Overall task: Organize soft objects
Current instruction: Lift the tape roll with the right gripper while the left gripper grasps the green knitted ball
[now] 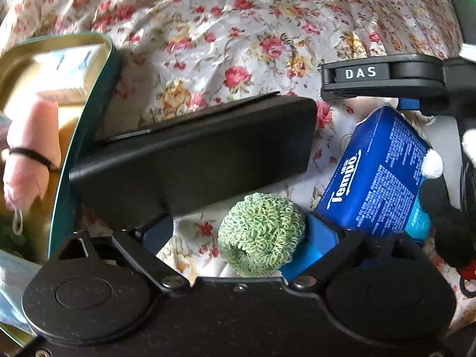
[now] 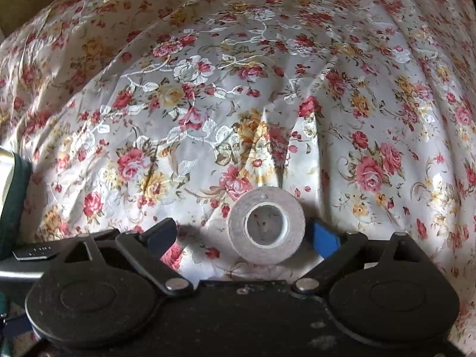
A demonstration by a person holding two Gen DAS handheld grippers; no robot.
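Hovering over the floral bedspread, your left gripper stands wide open around the green knitted ball, right of the open tin; close squarely, gently, while your right gripper brackets the white tape roll, jaws spread, unpressed.

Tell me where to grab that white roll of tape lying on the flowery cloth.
Grip the tape roll across its outer rim, coming straight down from above. It lies flat on the floral cloth, hole up, between the open right gripper's fingers, so the curved sides are the only faces the pads can probably close on.
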